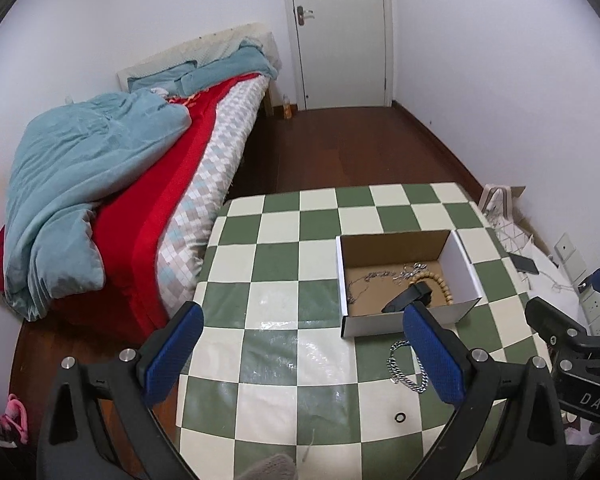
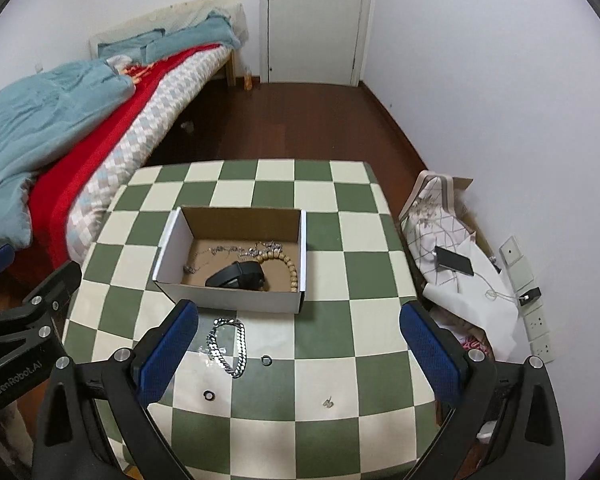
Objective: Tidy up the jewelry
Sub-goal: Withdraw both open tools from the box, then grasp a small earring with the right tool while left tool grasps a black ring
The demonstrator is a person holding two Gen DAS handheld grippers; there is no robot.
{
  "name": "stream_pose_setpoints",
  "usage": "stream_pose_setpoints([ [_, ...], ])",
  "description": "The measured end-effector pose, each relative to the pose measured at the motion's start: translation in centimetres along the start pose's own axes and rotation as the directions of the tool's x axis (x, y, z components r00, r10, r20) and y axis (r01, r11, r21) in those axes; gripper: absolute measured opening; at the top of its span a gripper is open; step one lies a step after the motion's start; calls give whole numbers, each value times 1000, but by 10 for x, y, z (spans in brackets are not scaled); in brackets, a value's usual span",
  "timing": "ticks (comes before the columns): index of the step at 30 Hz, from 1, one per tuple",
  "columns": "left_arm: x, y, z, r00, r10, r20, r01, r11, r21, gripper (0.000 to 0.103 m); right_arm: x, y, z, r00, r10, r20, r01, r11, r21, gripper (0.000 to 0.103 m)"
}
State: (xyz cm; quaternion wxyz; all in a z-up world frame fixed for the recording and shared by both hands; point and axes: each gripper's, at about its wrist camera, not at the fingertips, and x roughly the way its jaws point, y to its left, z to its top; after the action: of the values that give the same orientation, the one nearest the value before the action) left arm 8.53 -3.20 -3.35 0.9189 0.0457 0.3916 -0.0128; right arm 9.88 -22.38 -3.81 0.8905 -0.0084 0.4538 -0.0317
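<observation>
Both grippers, left gripper [image 1: 304, 354] and right gripper [image 2: 300, 354], hover spread wide and empty above the checkered tabletop [image 2: 324, 332]. Just before the box [image 2: 228, 300] lies the silver chain bracelet [image 2: 228, 346]. Pinching a bunched section should lift it cleanly.

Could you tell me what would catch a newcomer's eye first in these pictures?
The green-and-cream checked table stands out, with an open cardboard box at its middle holding a wooden bead bracelet. A silver chain lies just in front of the box. To the left, a bed shows a bright red cover.
</observation>
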Motion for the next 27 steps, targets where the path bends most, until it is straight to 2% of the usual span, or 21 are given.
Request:
stream_pose_setpoints([
  [4, -14, 4, -2, 999, 3, 36, -2, 999, -32, 102, -17, -4, -6, 1000, 15, 21, -15, 1000, 24, 102],
  [7, -15, 5, -10, 998, 44, 50, -42, 998, -40, 102, -16, -9, -18, 1000, 18, 9, -18, 999, 44, 102],
  [9, -7, 3, -18, 999, 48, 20, -48, 998, -35, 102, -4, -15, -34, 1000, 3, -28, -1, 998, 70, 102],
  [11, 8, -2, -32, 993, 113, -15, -113, 994, -4, 102, 12, -24, -53, 997, 19, -78, -11, 994, 105, 101],
  [13, 22, -6, -47, 987, 156, -43, -155, 988, 23, 102, 30, -34, -72, 993, 22, -117, -5, 990, 139, 93],
  [15, 33, -9, -60, 980, 190, -66, -187, 982, 38, 102, 53, -44, -95, 986, 30, -162, -1, 985, 173, 77],
  [18, 50, -13, -82, 967, 233, -99, -228, 972, 60, 102, 80, -53, -122, 979, 30, -203, 11, 980, 199, 67],
  [23, 74, -23, -108, 955, 243, -168, -233, 969, 78, 102, 113, -47, -151, 980, -11, -201, 43, 986, 158, 60],
  [26, 82, -31, -115, 951, 244, -190, -230, 969, 91, 102, 129, -40, -158, 976, -36, -216, 65, 990, 126, 47],
  [27, 84, -33, -117, 951, 238, -199, -223, 970, 93, 102, 125, -39, -159, 982, -43, -183, 66, 990, 122, 40],
])
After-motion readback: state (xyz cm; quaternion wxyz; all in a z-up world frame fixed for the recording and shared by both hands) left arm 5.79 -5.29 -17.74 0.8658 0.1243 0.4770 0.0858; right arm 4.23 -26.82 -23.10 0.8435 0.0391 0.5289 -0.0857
